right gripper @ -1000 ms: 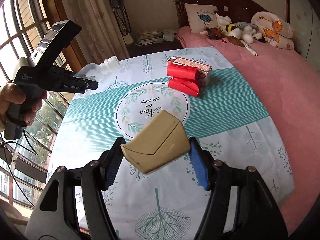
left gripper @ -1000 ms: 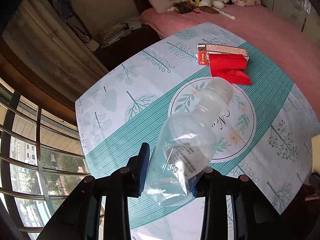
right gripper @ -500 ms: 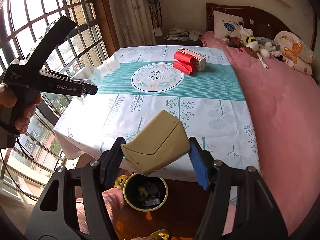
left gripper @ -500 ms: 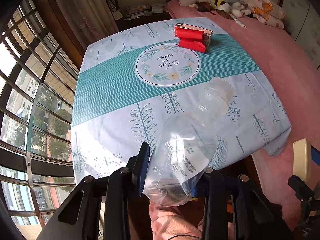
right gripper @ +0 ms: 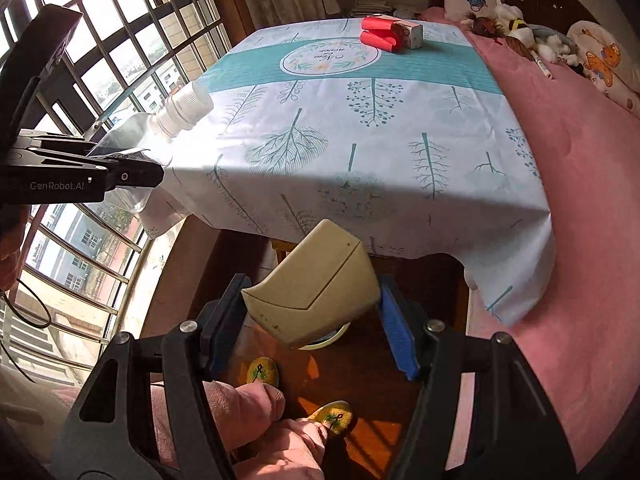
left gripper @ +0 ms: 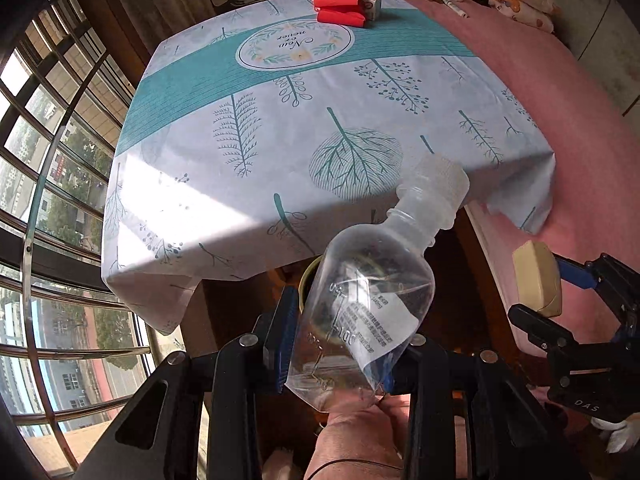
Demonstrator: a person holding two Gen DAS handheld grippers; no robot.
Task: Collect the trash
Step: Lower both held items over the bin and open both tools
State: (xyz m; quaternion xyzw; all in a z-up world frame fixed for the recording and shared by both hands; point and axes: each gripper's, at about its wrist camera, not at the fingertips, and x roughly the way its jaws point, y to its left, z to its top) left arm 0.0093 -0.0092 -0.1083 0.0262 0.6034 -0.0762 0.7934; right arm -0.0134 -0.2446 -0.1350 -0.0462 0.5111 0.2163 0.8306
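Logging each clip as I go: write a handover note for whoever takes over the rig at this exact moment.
Left gripper: shut on the clear plastic bottle, off the table's near edge.
Right gripper: shut on the beige box, above the bin on the floor.
Done: both items lifted clear of the table.
Left: drop both into the bin. The red packets and carton sit at the table's far end.

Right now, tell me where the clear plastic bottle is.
The clear plastic bottle sits clamped in the left gripper, off the table's near edge, above the yellow-rimmed bin.
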